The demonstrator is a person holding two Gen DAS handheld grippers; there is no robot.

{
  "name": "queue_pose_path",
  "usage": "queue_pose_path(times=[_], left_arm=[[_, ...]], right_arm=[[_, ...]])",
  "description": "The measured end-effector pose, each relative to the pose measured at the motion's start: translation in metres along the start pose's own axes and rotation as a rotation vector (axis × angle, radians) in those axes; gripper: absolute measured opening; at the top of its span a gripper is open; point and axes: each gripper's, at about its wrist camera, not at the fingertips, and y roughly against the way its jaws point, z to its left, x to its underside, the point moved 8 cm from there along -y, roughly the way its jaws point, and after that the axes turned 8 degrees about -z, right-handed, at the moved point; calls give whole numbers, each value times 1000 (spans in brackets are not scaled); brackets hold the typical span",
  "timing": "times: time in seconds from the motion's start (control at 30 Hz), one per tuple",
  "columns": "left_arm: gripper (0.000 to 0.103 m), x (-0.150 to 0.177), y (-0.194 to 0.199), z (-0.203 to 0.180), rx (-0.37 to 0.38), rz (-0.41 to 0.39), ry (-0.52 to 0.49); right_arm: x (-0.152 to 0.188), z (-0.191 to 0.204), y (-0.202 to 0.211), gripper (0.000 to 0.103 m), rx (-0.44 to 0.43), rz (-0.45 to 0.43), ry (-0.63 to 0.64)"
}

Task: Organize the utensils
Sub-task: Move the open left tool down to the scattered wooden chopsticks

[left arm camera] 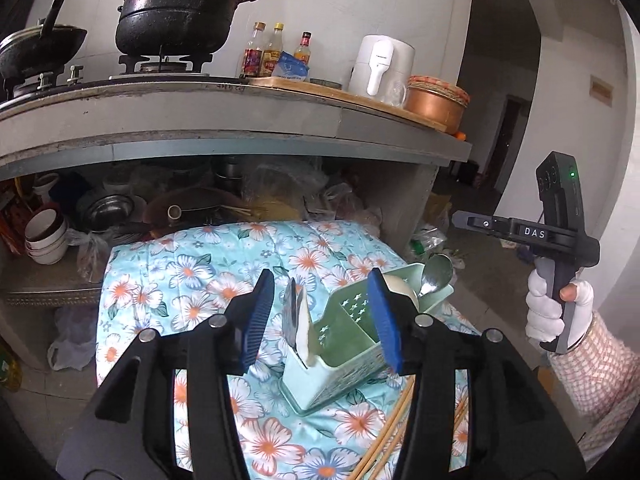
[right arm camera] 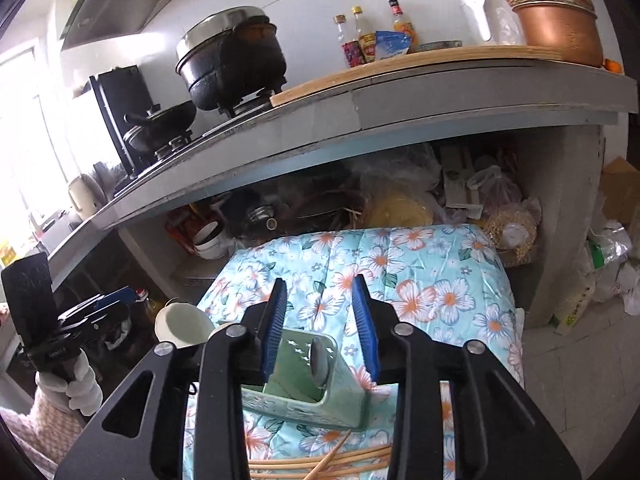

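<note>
Chopsticks (right arm camera: pixel 320 466) lie nearest you on the floral cloth (left arm camera: pixel 192 264), at the table's near edge. Your left tongs (left arm camera: pixel 324 320) stand part open, empty, straddling the green caddy (left arm camera: pixel 340 360); a white spoon (left arm camera: pixel 304 320) stands in its near compartment, between the pads but untouched. Your right tongs (right arm camera: pixel 320 320) are part open too, empty, above the caddy's other end, where a metal spoon (right arm camera: pixel 320 360) stands.
</note>
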Motion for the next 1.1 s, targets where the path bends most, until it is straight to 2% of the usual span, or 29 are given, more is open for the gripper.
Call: queue_pose_path(times=[0.07, 0.13, 0.27, 0.33, 0.43, 0.5, 0.63, 0.7, 0.83, 0.9, 1.0, 1.1], left_arm=[[46, -1, -4, 8, -6, 7, 30], [46, -2, -7, 16, -12, 6, 67], [46, 1, -4, 22, 6, -9, 117], [48, 7, 1, 21, 29, -15, 136], [57, 19, 8, 16, 74, -26, 151], [59, 29, 11, 11, 114, -12, 151], [61, 50, 9, -2, 163, 58, 139], [61, 57, 10, -10, 186, 78, 136], [64, 67, 9, -31, 213, 89, 98], [64, 75, 7, -44, 230, 110, 89], [65, 85, 7, -64, 223, 122, 24], [67, 99, 6, -84, 242, 145, -4]], right_arm=[[-5, -1, -15, 36, 27, 26, 6], [-10, 0, -28, 36, 16, 32, -18], [-4, -2, -25, 37, -11, 10, -60], [8, -8, -14, 50, 21, -9, -44], [40, -21, 9, 66, 96, -16, -41], [71, -32, 23, 77, 143, 10, -67], [125, -49, 36, 81, 223, 112, -104], [138, -52, 37, 81, 247, 148, -98], [135, -50, 37, 83, 264, 141, -64], [124, -44, 40, 85, 253, 103, -56], [111, -38, 43, 88, 253, 52, -17], [101, -30, 53, 97, 273, -20, 42]])
